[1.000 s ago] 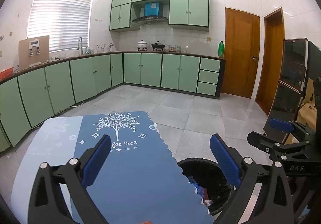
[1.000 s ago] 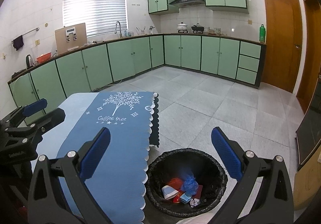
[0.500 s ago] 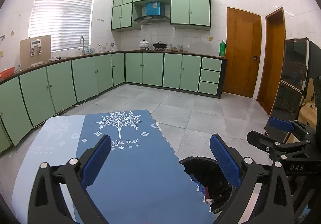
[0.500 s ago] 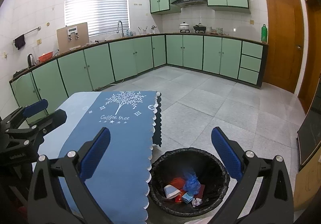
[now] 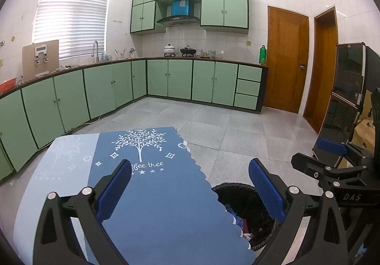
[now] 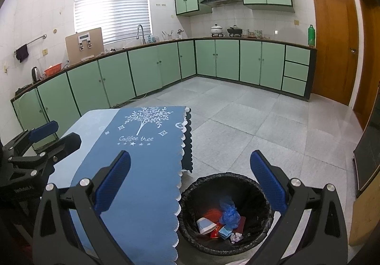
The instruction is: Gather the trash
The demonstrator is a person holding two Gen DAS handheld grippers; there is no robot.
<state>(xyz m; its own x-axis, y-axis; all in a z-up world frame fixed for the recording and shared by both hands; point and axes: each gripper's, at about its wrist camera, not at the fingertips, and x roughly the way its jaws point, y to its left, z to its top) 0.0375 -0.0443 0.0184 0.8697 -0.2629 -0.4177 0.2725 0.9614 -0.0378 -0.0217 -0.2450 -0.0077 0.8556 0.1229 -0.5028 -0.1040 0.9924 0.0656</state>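
Both tongs are hanging spread wide and holding nothing: the left tongs are hovering over the blue cloth covering the table, and the right tongs are hovering above the table's edge and the trash bin. The bin, lined with a black bag, is standing on the grey tiled floor just beside the table's scalloped cloth edge. Inside it the collected trash is lying in a heap: a crumpled blue plastic bag, a white paper cup tipped on its side, red wrappers, a small light-blue packet and a ball of white paper. In the left wrist view only part of the bin is showing past the cloth. The cloth is carrying a white tree print with the words "Coffee tree". Green cabinets are lining the far walls.
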